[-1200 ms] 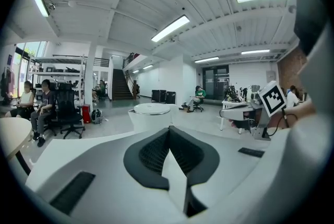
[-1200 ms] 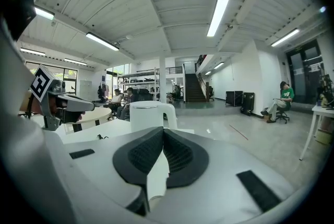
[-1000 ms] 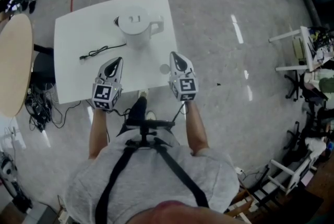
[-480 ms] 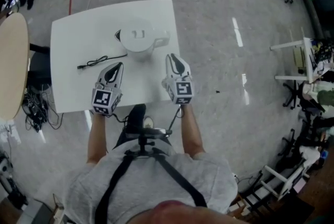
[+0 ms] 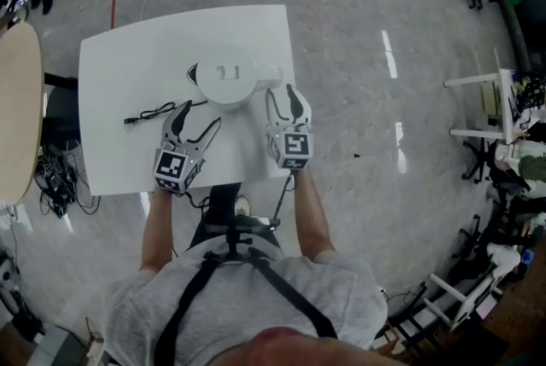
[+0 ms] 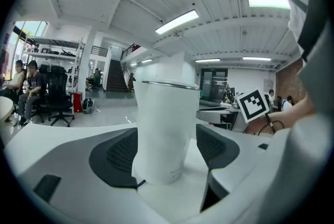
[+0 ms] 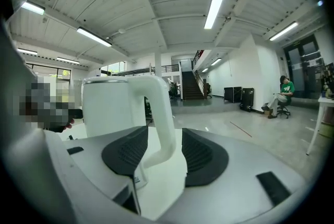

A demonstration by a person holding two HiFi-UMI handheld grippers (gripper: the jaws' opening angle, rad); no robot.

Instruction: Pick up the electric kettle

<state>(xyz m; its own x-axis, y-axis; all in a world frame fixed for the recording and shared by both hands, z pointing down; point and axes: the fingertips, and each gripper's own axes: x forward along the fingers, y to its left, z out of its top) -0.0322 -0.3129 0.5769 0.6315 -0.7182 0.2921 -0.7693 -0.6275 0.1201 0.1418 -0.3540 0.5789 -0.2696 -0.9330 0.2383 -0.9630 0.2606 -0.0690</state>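
— One electric kettle (image 5: 226, 74) in the head view: white, round, lid on, standing mid-desk (image 5: 111, 142). Black cord (image 5: 158, 110) lies on the desk to its left.
— Contents?
— Cannot tell; lid shut. Near side of it, the left gripper (image 5: 200, 114); at the handle (image 5: 271, 74), the right gripper (image 5: 283, 91).
— Left gripper view?
— Its fingers (image 6: 117, 157) are opening, kettle body (image 6: 164, 129) between them, pads clear of it.
— Right gripper view?
— Those fingers (image 7: 203, 157) opening too, released. White loop handle (image 7: 159, 118) stands between them, not pressed.
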